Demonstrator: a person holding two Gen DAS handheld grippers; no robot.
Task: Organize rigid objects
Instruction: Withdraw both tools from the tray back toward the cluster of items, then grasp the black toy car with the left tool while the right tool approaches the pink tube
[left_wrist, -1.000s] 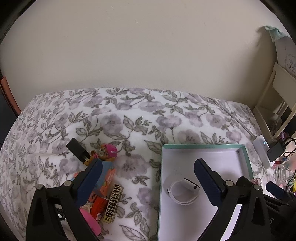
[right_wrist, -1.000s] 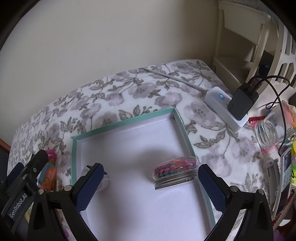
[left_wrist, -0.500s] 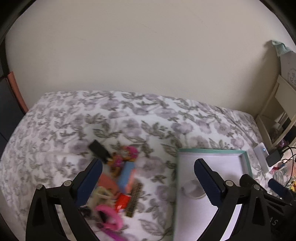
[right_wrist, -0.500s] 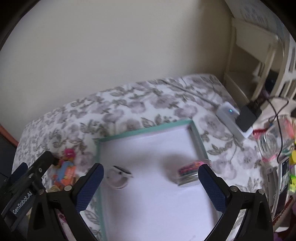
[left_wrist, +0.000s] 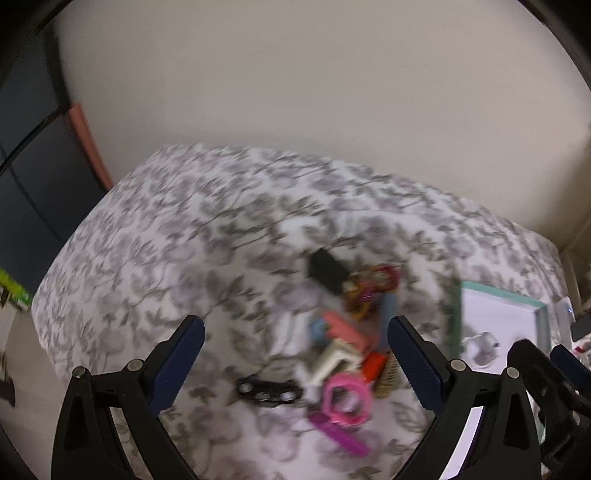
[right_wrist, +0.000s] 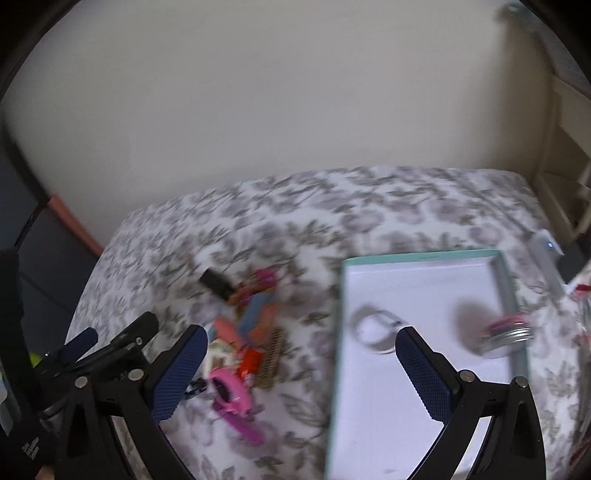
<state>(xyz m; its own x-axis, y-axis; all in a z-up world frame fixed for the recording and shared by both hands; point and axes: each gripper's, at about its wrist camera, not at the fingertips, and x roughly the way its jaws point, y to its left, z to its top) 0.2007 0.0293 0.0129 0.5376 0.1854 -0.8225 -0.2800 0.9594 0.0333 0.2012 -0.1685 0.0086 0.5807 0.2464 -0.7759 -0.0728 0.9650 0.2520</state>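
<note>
1. Left wrist view: the left hand-held gripper (left_wrist: 295, 350) is hovering with its fingers spread wide and gripping nothing, above a blurred pile of small toys (left_wrist: 347, 350) lying on the floral bed cover (left_wrist: 166, 240).
2. Right wrist view: the right hand-held gripper (right_wrist: 301, 363) is also gaping empty. The teal-rimmed box (right_wrist: 417, 256) is sitting right of the pile, holding a white band (right_wrist: 373, 328) and a lidded jar (right_wrist: 508, 334).
</note>
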